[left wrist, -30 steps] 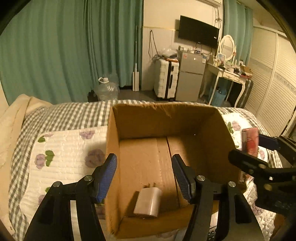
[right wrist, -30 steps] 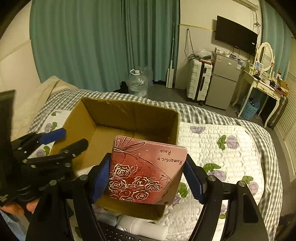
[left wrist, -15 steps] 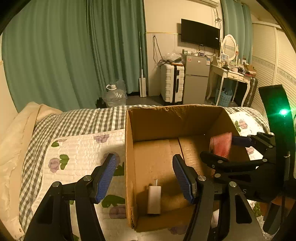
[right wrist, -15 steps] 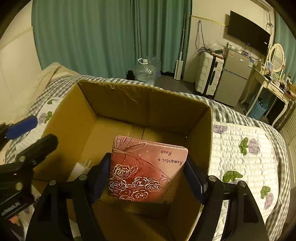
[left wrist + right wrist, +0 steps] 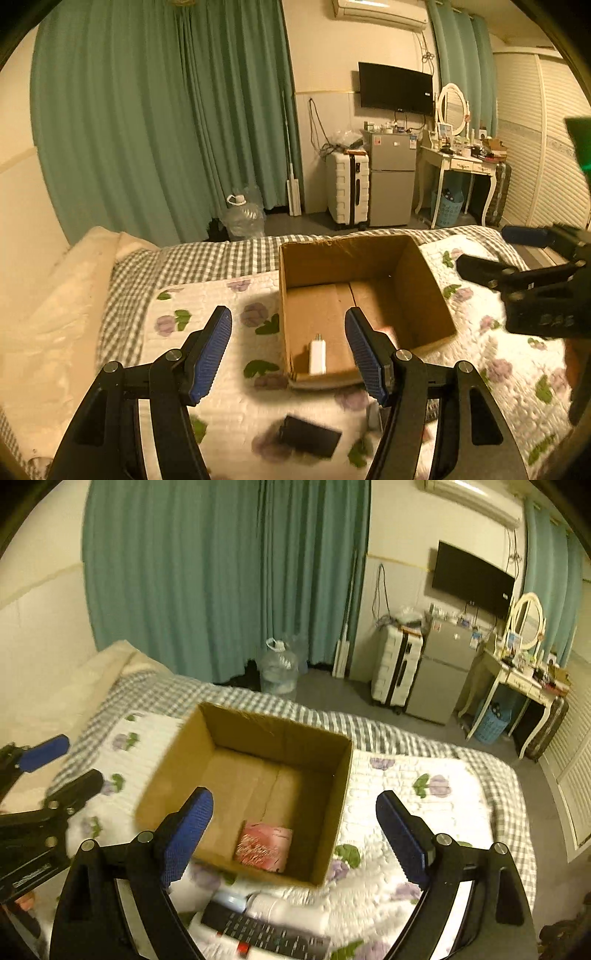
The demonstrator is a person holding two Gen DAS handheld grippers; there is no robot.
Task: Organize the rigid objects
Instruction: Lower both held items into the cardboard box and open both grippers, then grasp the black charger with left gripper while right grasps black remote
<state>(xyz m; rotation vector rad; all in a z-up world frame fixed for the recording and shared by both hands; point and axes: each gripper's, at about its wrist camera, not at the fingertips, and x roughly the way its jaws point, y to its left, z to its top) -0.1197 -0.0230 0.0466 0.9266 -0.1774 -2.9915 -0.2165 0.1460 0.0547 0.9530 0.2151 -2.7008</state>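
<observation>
An open cardboard box (image 5: 424, 273) (image 5: 184, 734) stands on the quilted bed. A white charger plug (image 5: 317, 356) lies on its floor near the front wall. A red rose-printed tin (image 5: 264, 845) lies flat in the box's near right corner. My left gripper (image 5: 288, 354) is open and empty, raised above the box's near left side. My right gripper (image 5: 293, 834) is open and empty above the box; it also shows at the right of the left wrist view (image 5: 517, 258).
On the quilt in front of the box lie a black remote control (image 5: 266, 932), a white bottle (image 5: 284, 910) and a dark flat object (image 5: 308, 437). A beige blanket (image 5: 51, 295) covers the bed's left side. Beyond the bed are a water jug (image 5: 277, 672), a suitcase and a fridge.
My right gripper opened and let the red tin drop into the box, then rose and drew back. My left gripper also rose and pulled back from the box.
</observation>
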